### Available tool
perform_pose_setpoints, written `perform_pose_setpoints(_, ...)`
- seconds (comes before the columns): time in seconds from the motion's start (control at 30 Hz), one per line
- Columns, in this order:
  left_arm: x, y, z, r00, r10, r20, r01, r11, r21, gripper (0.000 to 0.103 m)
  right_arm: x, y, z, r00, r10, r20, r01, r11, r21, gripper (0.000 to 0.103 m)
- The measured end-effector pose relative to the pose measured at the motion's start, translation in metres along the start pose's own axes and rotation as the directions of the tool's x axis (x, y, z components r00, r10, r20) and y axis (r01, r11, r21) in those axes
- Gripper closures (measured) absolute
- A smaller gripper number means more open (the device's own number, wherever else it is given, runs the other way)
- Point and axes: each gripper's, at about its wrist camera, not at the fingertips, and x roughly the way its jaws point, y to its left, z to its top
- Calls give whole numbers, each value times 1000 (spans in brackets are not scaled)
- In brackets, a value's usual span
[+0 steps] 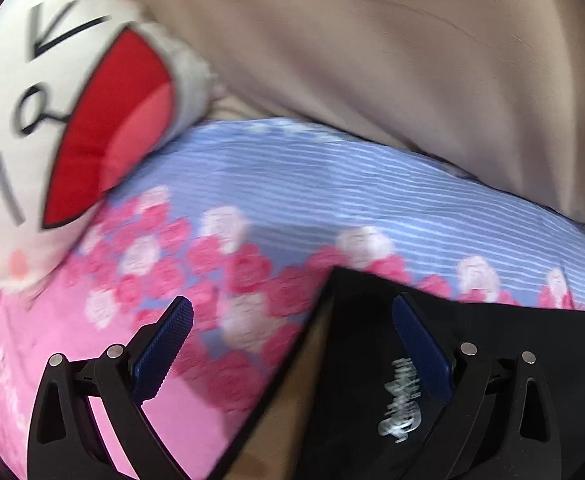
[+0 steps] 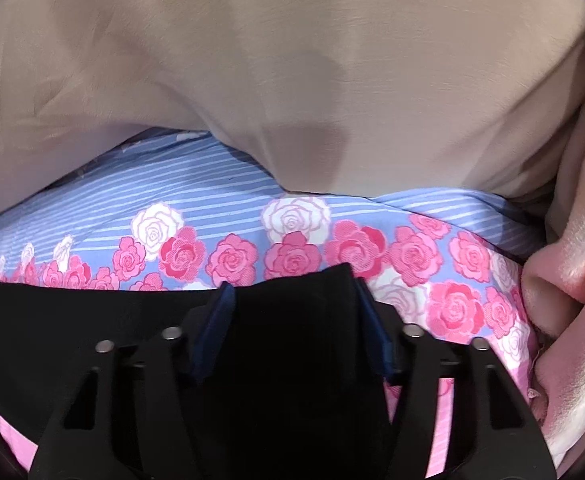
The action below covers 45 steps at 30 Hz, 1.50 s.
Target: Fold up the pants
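1. In your left wrist view, the left gripper [image 1: 292,332] fills the bottom of the frame with its jaws spread wide and nothing between the blue pads [image 1: 164,352]; it is released.
2. The black pants [image 1: 372,340] lie at the lower right of that view, with a silver script logo [image 1: 402,404] showing near the right finger. The right pad overlaps the fabric, but you cannot tell whether it touches.
3. A floral sheet [image 1: 252,216], blue-striped at the top and pink with roses lower down, runs across the middle of the frame beneath the pants.
4. A white cartoon-face pillow [image 1: 52,120] with a red open mouth sits at the upper left, resting on the sheet.
5. A beige blanket [image 1: 392,60] covers the upper right.
6. In your right wrist view, the right gripper [image 2: 290,332] sits at bottom centre, its blue pads [image 2: 216,328] pressed on either side of a raised fold of the pants [image 2: 300,320]; it is grasping the pants.
7. The rest of the pants stretches to the lower left of this frame over the floral sheet [image 2: 372,248].
8. The beige blanket [image 2: 292,60] fills the upper half, and a pink fleece blanket [image 2: 564,272] bunches along the right edge.
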Motion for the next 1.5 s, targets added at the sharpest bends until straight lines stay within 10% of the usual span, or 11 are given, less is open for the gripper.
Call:
perform_pose_setpoints(0.03, 3, -9, 1, 1000, -21, -12, 21, 999, 43, 7, 0, -2, 0, 1000, 3, -1, -3, 1000, 5, 58)
perform_pose_setpoints(0.2, 14, -32, 7, 996, -46, -70, 52, 995, 89, 83, 5, -9, 2, 1000, 17, -8, -17, 1000, 23, 77)
perform_pose_setpoints(0.57, -120, 2, -15, 976, -177, 127, 174, 984, 39, 95, -111, 4, -16, 982, 49, 184, -61, 996, 59, 87)
perform_pose_setpoints(0.9, -244, 33, -123, 930, -280, 237, 270, 960, 70, 95, -229, 29, -119, 955, 94, 282, -88, 996, -33, 87)
perform_pose_setpoints(1.27, -208, 86, -269, 993, -116, 0, 116, 993, 38, 93, -228, 12, -257, 984, 58, 171, -71, 995, 72, 86)
perform_pose_setpoints(1.5, -226, 123, -271, 999, 7, 52, -5, 999, -47, 94, -253, 0, -277, 984, 36, 175, -60, 989, 136, 75)
